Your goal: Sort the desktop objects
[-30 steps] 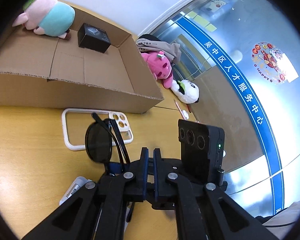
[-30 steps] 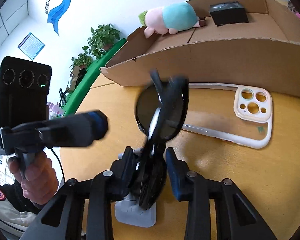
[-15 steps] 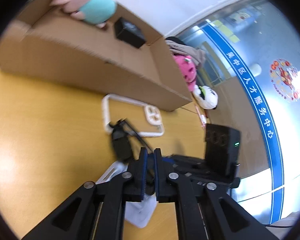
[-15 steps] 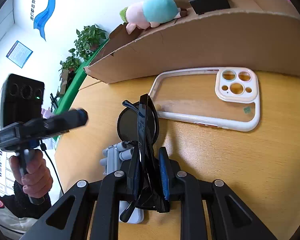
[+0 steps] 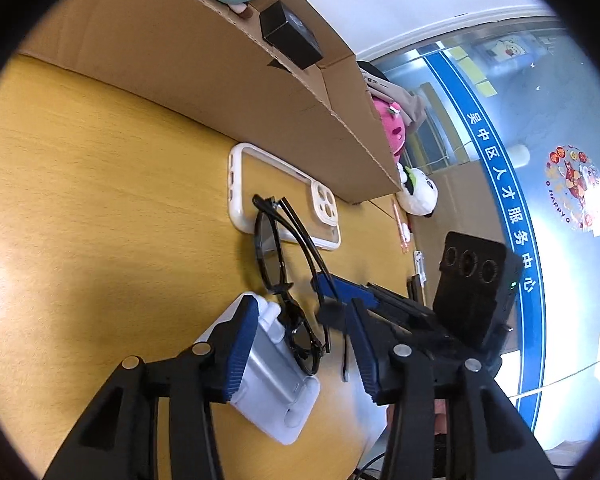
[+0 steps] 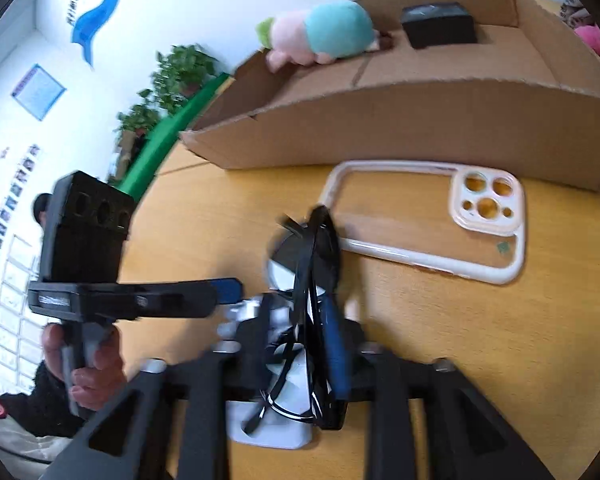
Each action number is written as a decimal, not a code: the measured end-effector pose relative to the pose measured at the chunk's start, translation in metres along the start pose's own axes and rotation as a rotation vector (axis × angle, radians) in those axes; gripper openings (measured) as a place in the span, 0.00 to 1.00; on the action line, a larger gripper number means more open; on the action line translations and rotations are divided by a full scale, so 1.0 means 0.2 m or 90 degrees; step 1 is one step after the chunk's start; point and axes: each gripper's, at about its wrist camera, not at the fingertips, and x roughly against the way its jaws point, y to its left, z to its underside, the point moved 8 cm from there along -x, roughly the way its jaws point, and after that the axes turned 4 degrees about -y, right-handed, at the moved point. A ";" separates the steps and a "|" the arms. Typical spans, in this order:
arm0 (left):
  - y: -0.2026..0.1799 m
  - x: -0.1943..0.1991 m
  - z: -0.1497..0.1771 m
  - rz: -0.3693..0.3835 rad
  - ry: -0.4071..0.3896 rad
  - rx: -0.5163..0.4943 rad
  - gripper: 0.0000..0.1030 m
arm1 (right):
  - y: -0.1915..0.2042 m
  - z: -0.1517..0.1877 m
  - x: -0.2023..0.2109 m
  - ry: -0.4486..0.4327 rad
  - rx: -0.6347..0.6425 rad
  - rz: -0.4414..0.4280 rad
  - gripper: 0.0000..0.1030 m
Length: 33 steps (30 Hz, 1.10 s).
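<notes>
Black sunglasses [image 5: 278, 248] stand on edge over the wooden desk, and my right gripper [image 6: 300, 344] is shut on them [image 6: 314, 264]; its blue fingertip [image 5: 340, 292] shows beside them in the left wrist view. My left gripper [image 5: 300, 336] is open, its pads on either side of a white-and-silver device [image 5: 274, 376] lying under the glasses; this device also shows in the right wrist view [image 6: 272, 424]. A white phone case [image 5: 284, 196] lies flat just beyond, in front of the cardboard box [image 5: 204, 52].
The box holds a pink-and-teal plush [image 6: 320, 34] and a small black box [image 6: 438, 24]. A pink plush [image 5: 390, 130] and a panda plush [image 5: 418, 190] lie past the box's right end. A pen [image 5: 400, 224] lies at the desk edge.
My left gripper has opened from shut and dropped low around the white device. My right gripper closed on the sunglasses and now holds them lower, closer to the device.
</notes>
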 end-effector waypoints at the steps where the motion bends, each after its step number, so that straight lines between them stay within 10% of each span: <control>1: 0.00 -0.01 -0.01 -0.004 0.000 0.000 0.44 | -0.01 0.00 0.00 -0.002 0.003 0.016 0.82; 9: 0.02 -0.09 -0.05 -0.035 0.017 0.004 0.41 | -0.09 -0.03 0.05 -0.024 0.058 0.116 0.86; 13: 0.08 -0.14 -0.03 -0.070 0.035 0.017 0.04 | -0.09 0.02 0.01 0.023 0.095 0.111 0.84; 19: 0.11 -0.15 -0.03 -0.064 0.026 0.033 0.04 | -0.08 0.05 -0.01 0.046 0.166 0.165 0.27; 33: 0.00 -0.06 -0.11 -0.026 -0.017 0.012 0.03 | 0.03 -0.04 0.04 -0.012 0.107 0.113 0.09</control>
